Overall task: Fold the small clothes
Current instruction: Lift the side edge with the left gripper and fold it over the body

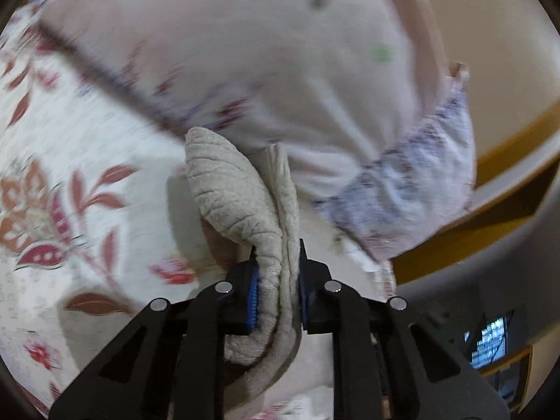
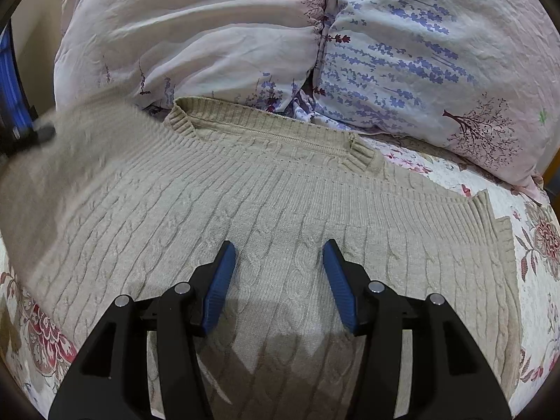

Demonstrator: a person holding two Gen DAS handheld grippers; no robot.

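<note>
A beige cable-knit sweater [image 2: 266, 210] lies spread flat on a floral bedspread, neckline toward the pillows. My right gripper [image 2: 280, 262] hovers open just over its middle, nothing between the blue pads. My left gripper [image 1: 278, 273] is shut on a bunched fold of the sweater [image 1: 241, 196], which stands up from between its pads, lifted off the bed. In the right wrist view the left gripper's blue pad [image 2: 14, 80] shows at the far left edge, with the sweater's left side blurred and raised toward it.
Two large pillows, one pale pink [image 2: 196, 35] and one with purple flowers [image 2: 420, 63], lie right behind the sweater's neckline. The floral bedspread [image 1: 70, 175] surrounds the sweater. A wooden bed frame edge [image 1: 490, 210] and a wall lie to the right.
</note>
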